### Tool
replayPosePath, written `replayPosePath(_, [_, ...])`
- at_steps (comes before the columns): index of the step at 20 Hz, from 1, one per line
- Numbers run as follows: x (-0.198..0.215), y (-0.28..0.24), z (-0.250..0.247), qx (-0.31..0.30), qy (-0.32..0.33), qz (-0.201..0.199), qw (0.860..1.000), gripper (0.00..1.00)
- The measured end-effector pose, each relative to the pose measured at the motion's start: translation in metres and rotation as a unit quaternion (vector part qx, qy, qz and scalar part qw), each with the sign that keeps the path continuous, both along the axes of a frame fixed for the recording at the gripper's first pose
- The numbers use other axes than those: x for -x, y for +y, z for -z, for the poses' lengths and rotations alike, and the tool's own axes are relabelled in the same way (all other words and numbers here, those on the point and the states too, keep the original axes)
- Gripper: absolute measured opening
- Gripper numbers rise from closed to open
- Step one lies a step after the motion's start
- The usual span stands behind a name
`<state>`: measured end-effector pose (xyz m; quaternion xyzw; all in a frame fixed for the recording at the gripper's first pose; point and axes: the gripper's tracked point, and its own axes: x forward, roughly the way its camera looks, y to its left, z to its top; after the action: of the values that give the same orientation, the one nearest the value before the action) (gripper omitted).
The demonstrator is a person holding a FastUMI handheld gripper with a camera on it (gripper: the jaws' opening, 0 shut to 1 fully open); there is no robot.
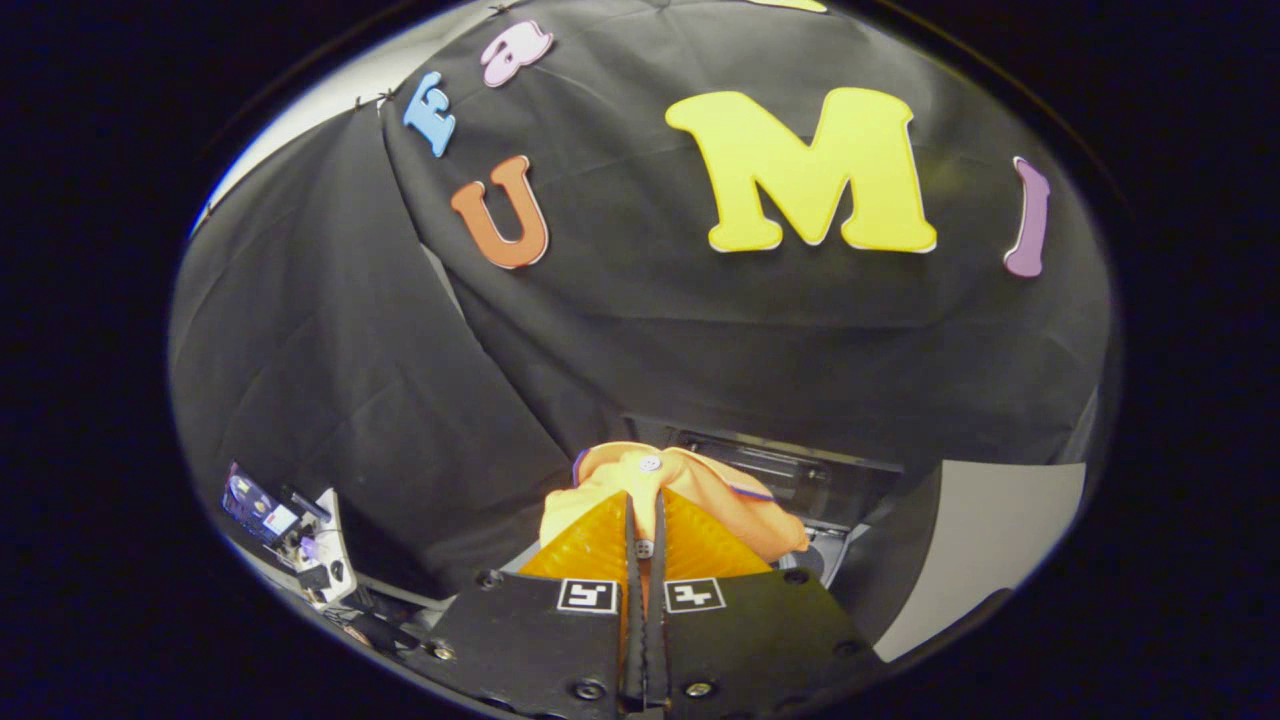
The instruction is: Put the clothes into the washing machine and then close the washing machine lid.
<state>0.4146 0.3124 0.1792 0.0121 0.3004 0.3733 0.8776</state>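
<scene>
The gripper [645, 535], fingers clenched on an orange garment [690, 490], holds it near what appears to be the open washing machine [800, 480] beyond; loading and lid-closing remain.

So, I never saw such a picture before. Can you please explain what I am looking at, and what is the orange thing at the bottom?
The camera rides on a hand-held gripper and looks forward along its two fingers, so you see as the tool sees. A person carries it; there is no robot arm. The wide lens bends the picture round. The orange thing is a garment with a button, pinched between the closed fingers and lifted. Just beyond it is the dark opening of the washing machine. The black cloth behind is the booth's wall. Beyond the fingers on one side lies some small equipment; I cannot tell what it is.
</scene>
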Motion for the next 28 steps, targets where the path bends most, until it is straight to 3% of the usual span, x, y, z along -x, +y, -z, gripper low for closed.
replayPosePath(13, [-0.014, 0.019, 0.146, 0.046, 0.094, 0.044, 0.994, 0.04])
replayPosePath(28, [-0.075, 0.021, 0.265, 0.080, 0.131, 0.123, 0.980, 0.04])
